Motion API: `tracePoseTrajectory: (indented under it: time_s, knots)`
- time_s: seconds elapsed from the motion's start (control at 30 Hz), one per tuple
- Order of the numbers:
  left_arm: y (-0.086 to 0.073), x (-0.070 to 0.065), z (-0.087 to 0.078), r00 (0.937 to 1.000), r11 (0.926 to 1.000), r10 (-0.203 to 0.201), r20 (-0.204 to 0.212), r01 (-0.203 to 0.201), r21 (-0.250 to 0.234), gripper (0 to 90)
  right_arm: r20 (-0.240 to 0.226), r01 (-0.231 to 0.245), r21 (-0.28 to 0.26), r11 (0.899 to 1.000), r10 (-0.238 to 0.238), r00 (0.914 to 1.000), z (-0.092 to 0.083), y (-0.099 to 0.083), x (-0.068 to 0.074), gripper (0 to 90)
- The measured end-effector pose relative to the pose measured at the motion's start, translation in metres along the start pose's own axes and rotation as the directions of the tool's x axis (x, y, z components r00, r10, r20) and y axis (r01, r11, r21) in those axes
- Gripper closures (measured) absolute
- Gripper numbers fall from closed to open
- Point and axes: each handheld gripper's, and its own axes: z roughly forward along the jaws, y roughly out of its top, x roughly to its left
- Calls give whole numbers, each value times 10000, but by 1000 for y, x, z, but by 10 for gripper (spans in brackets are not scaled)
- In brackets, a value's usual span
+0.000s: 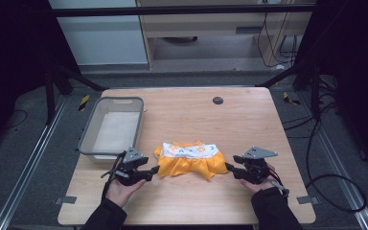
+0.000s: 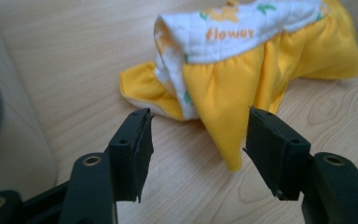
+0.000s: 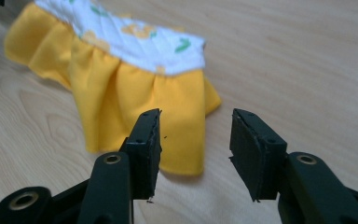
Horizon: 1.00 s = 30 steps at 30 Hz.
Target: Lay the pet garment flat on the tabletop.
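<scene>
We find a small yellow skirt [image 1: 188, 162] with a white floral waistband, printed "flower", lying flat near the front middle of the wooden table [image 1: 249, 120]. The left gripper [image 1: 148, 173] rests just beside the skirt's left hem, its jaws parted and holding nothing; a fold of yellow fabric lies just ahead of them. The right gripper [image 1: 230, 167] sits at the right hem, jaws likewise parted and empty. A grey plastic basket [image 1: 88, 136] stands at the table's left side, near the left gripper.
</scene>
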Motion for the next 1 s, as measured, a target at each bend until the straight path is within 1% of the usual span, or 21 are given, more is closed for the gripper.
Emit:
tracePoseTrajectory:
  time_s: [0.03,0.07,0.1,0.13,0.17,0.23,0.33,0.4,0.43,0.5,0.57,0.63,0.67,0.7,0.77,0.8,0.83,0.87,0.9,0.97,1.0]
  knots:
    - [0,0,3,9999,9996,114,-15,-113,248,410,8,-44,185,9998,44,10000,3,-3,0,521]
    - [0,-1,6,9999,9995,108,25,-109,293,414,108,73,324,9994,-76,9999,8,-5,0,516]
    - [0,-1,6,9999,9995,108,25,-109,293,419,108,73,324,9994,-76,9999,8,-5,0,516]
    - [0,-2,7,9998,9994,113,150,-117,316,419,107,35,391,9992,-40,9999,9,-6,0,516]
    - [0,-4,10,9997,9992,219,140,-224,338,432,84,-58,410,9991,54,10000,16,-6,-1,516]
    - [0,-6,13,9994,9985,263,207,-272,470,439,-8,-125,547,9984,126,9999,22,-7,-2,518]
    - [-1,-9,18,9988,9971,297,380,-322,689,509,-200,-101,725,9973,115,9997,30,-7,0,537]
    - [0,-10,21,9983,9962,352,475,-388,778,581,-275,-54,760,9971,75,9996,33,-6,1,577]
    - [-1,-10,23,9977,9957,405,536,-448,806,653,-275,5,789,9969,17,9996,34,-6,1,624]
    - [-1,-10,26,9973,9957,196,713,-260,891,734,-234,132,821,9965,-113,9997,34,-6,2,697]
    - [-1,-9,26,9965,9953,119,827,-198,947,815,-309,111,904,9958,-84,9995,34,-7,2,782]
    - [0,-7,24,9953,9961,-75,966,-11,888,835,-489,92,974,9952,-45,9988,33,-6,2,858]
    - [0,-6,23,9951,9960,-54,984,-34,897,840,-647,55,979,9952,8,9979,32,-6,2,865]
    - [0,-6,23,9951,9960,-54,984,-34,897,844,-647,55,979,9952,8,9979,32,-6,2,865]
    - [2,-5,18,9948,9970,-131,1006,53,777,847,-742,57,988,9951,17,9972,29,-5,3,871]
    - [4,-4,10,9932,9985,-279,1131,223,504,849,-854,18,881,9961,57,9963,24,-2,3,872]
    - [4,-4,10,9932,9985,-279,1131,223,504,849,-854,18,881,9961,57,9963,24,-2,3,872]
    - [7,-3,-2,9923,9994,-303,1204,280,206,849,-1051,-86,717,9974,161,9943,14,1,4,871]
    - [7,-3,-2,9923,9994,-303,1204,280,206,849,-1051,-86,717,9974,161,9943,14,1,4,871]
    - [9,-3,-20,9895,9996,-249,1422,265,-96,849,-1209,-83,441,9990,136,9926,2,3,5,871]
    - [9,-3,-34,9856,9990,-302,1663,354,-286,849,-1488,-13,185,9998,41,9889,-12,5,9,871]
